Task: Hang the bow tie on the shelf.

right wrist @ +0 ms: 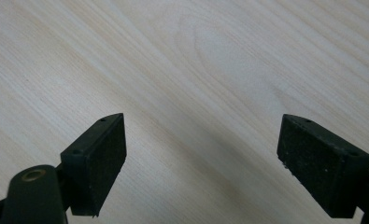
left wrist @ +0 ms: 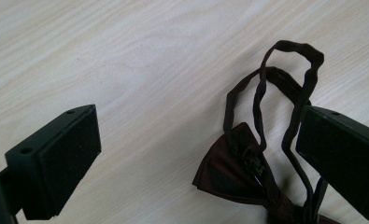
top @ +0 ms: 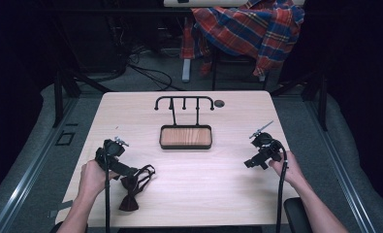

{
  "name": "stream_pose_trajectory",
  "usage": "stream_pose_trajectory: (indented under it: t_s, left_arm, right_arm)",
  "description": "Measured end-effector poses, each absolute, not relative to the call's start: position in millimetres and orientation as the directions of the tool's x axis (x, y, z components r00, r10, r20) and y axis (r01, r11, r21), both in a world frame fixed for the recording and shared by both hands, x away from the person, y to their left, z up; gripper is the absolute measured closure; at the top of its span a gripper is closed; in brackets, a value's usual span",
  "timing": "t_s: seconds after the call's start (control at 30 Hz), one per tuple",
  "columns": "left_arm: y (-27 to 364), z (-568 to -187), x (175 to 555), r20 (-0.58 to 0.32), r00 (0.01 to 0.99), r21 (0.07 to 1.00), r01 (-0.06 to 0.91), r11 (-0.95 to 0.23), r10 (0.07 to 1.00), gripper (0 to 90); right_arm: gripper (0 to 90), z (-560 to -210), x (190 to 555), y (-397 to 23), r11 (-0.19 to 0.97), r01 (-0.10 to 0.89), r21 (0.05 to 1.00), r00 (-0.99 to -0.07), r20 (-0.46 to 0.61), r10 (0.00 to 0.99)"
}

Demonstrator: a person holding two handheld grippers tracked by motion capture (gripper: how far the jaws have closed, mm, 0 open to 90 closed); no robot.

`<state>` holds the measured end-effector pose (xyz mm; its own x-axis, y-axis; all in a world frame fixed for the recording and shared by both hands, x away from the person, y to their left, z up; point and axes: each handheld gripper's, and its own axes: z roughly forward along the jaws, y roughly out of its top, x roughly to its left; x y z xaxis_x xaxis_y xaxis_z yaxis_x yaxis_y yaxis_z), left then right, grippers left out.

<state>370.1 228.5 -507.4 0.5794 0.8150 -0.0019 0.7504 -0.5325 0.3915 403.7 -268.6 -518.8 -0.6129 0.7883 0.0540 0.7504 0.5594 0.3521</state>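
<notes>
High view first: a light wooden table (top: 189,194) has a dark red bow tie (top: 131,187) lying near its front left part, with its thin black strap (top: 145,171) looped beside it. The left gripper (top: 112,154) is held by the person's left hand (top: 93,177) right next to the bow tie. The right gripper (top: 262,151) is held by the right hand (top: 288,170) far over on the other side, well apart from the bow tie. In the middle of the table sits a small black tray with a wooden bottom (top: 185,137), and a black rack with hooks (top: 184,103) stands up behind it.

Left gripper view: the two black jaws are wide apart and hold nothing. The bow tie (left wrist: 233,170) lies on the wood between them, close to the right-hand jaw. Its strap (left wrist: 285,74) makes long loops, and one loop runs right by that jaw. I cannot tell if they touch.

Right gripper view: the jaws are wide apart too, with bare table (right wrist: 210,70) between them.
</notes>
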Motion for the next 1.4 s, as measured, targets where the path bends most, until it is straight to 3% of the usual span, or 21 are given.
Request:
stream_pose_trajectory:
  t_s: [0.43, 0.63, 0.77, 0.87, 0.97, 1.0, 1.07, 1.1, 1.4]
  left_arm:
    - [216.0, -499.8, 370.7, 0.004, 0.597, 0.461, 0.711, -0.532, 0.802, 0.2]
    - [204.4, -505.5, 375.4, 0.007, 0.616, 0.441, 0.705, -0.555, 0.787, 3.2]
    - [201.1, -508.8, 377.5, 0.012, 0.624, 0.423, 0.705, -0.57, 0.781, 10.7]
    - [196.7, -512.2, 378.8, 0.008, 0.647, 0.41, 0.693, -0.593, 0.762, 23.4]
    - [193.2, -515.6, 380.1, 0.008, 0.66, 0.389, 0.69, -0.611, 0.751, 27.0]
    - [190.5, -518.2, 381.0, 0.009, 0.671, 0.381, 0.684, -0.622, 0.742, 33.3]
    - [187.1, -521.0, 383.0, 0.013, 0.68, 0.373, 0.677, -0.635, 0.733, 37.9]
    - [185.3, -522.0, 384.2, 0.012, 0.687, 0.362, 0.674, -0.644, 0.727, 40.7]
    - [172.9, -535.3, 389.3, 0.012, 0.727, 0.277, 0.658, -0.701, 0.687, 56.4]
  right_arm:
    - [15.6, -516.6, 401.6, -267.6, 0.571, 0.744, 0.347, -0.623, 0.053, 0.78]
    - [15.6, -518.0, 401.8, -267.1, 0.558, 0.754, 0.347, -0.612, 0.063, 0.788]
    - [15.5, -517.6, 401.9, -268.0, 0.562, 0.755, 0.339, -0.611, 0.051, 0.79]
    - [15.6, -518.5, 401.4, -267.5, 0.552, 0.758, 0.347, -0.604, 0.053, 0.795]
    - [15.6, -517.5, 401.9, -267.6, 0.565, 0.754, 0.335, -0.614, 0.052, 0.788]
    - [15.6, -517.7, 401.9, -267.8, 0.567, 0.754, 0.332, -0.614, 0.05, 0.787]
    - [15.6, -521.1, 400.2, -267.6, 0.54, 0.759, 0.365, -0.597, 0.057, 0.8]
    - [15.6, -518.9, 400.5, -269.2, 0.559, 0.758, 0.336, -0.609, 0.056, 0.791]
    - [15.6, -517.9, 394.5, -279.5, 0.557, 0.765, 0.323, -0.597, 0.033, 0.801]
